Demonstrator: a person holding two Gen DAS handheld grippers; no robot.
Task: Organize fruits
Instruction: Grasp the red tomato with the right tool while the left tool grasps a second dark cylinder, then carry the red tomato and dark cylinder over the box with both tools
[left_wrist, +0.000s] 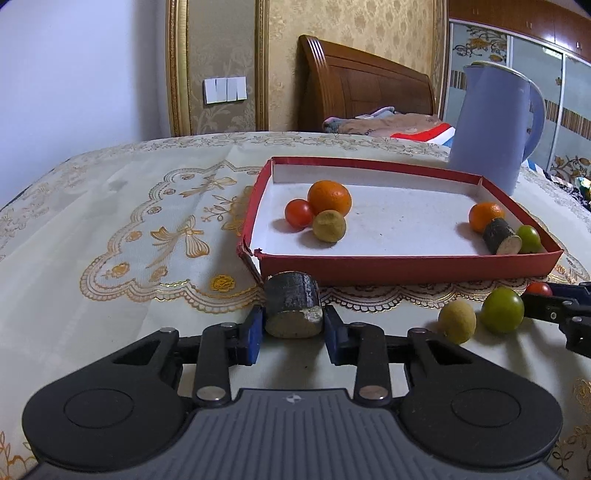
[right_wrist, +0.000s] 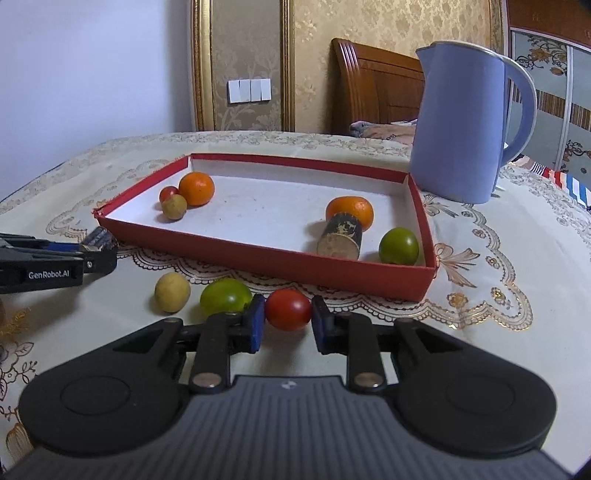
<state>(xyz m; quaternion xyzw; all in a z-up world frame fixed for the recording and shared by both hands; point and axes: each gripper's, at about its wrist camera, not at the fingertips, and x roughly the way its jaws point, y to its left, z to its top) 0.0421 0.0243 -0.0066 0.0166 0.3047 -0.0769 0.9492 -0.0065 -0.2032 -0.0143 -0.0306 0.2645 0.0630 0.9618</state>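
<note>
My left gripper (left_wrist: 293, 325) is shut on a dark stub of cane (left_wrist: 293, 310) lying on the tablecloth just in front of the red box (left_wrist: 406, 266). Its blue pads touch both sides of the stub. My right gripper (right_wrist: 287, 325) is shut on a red cherry tomato (right_wrist: 288, 309) on the cloth before the box (right_wrist: 258, 264). Beside it lie a green fruit (right_wrist: 225, 297) and a tan fruit (right_wrist: 172, 291). Inside the box are two oranges (right_wrist: 195, 188) (right_wrist: 349, 210), a small red tomato (right_wrist: 168, 194), a tan fruit (right_wrist: 174, 206), another cane stub (right_wrist: 340, 240) and a green fruit (right_wrist: 399, 245).
A tall blue kettle (right_wrist: 458, 125) stands behind the box's far right corner. The table wears a cream cloth with gold embroidery (left_wrist: 147, 240). A wooden headboard (left_wrist: 362, 81) and bedding lie beyond the table's far edge.
</note>
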